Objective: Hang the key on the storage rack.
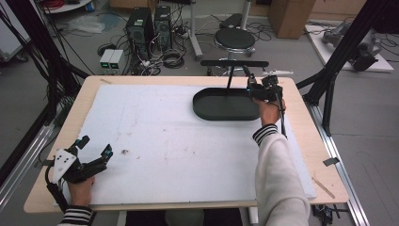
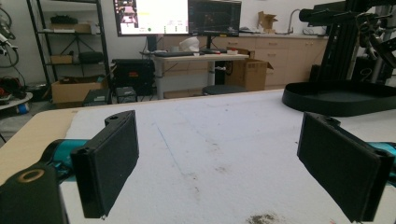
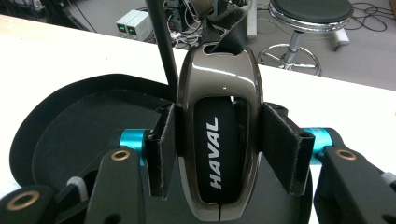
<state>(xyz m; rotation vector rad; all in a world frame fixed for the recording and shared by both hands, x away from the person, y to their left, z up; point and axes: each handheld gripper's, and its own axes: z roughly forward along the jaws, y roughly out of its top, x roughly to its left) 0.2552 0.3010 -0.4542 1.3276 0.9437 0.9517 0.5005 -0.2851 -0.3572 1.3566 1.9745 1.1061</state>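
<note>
R gripper (image 3: 219,154) fingers clenched on HAVAL key fob (image 3: 218,135) over black tray (image 1: 226,104). L gripper (image 2: 233,163) fingers released, resting on worktop (image 1: 155,141).

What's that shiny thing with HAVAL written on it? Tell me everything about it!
It is a car key fob: a glossy, metallic brown-grey shell with a black middle panel bearing the white word HAVAL. It looks like hard, polished plastic or metal, with a seam at its lower end. A dark strap loops through the slot at its top. It stands upright, pinched on both sides by the padded jaws of the right gripper, above the black tray at the far right of the white table cover.
</note>
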